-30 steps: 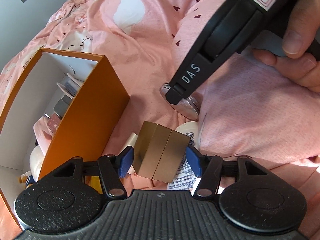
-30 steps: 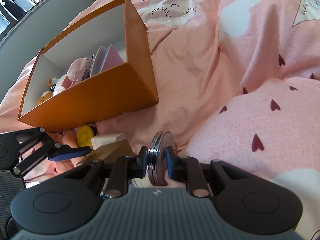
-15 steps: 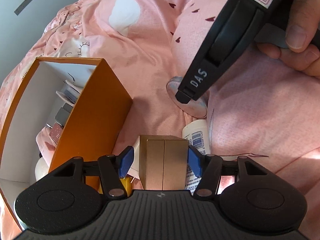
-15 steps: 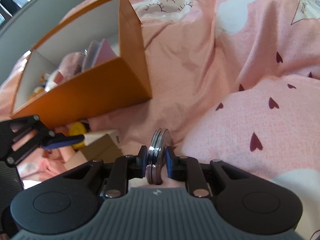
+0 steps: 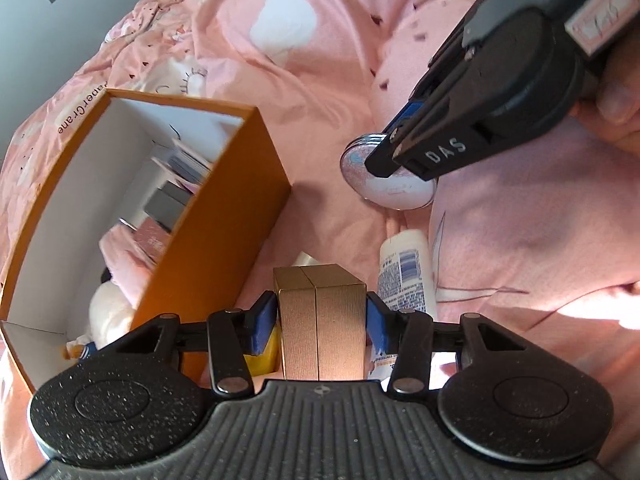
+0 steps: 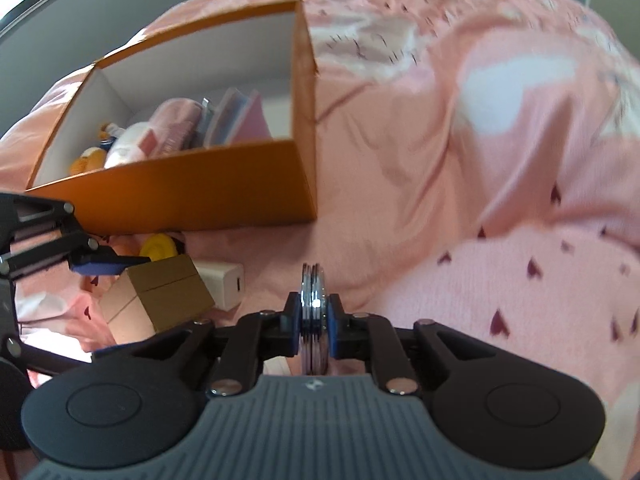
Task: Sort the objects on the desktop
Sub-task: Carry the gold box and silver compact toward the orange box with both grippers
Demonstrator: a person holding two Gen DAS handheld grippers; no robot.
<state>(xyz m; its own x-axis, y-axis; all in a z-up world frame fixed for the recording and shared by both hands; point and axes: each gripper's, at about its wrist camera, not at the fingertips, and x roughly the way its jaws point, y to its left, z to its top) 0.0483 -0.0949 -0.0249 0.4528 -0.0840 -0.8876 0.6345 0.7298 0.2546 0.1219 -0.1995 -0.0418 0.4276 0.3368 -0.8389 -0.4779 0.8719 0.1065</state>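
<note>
One gold box [image 5: 322, 322], one round compact [image 6: 314, 312], gripped.

Your whole setup sits on a bed with a rumpled pink duvet [image 6: 420, 168], hearts and white cloud shapes all over it. Parked right on it is that open orange box [image 6: 200, 196] with the white inside. Just in front of the box you've got a yellow round thing [image 6: 159, 246], a white charger block [image 6: 224, 284] and a white tube [image 5: 404, 276] with a barcode lying flat.
</note>
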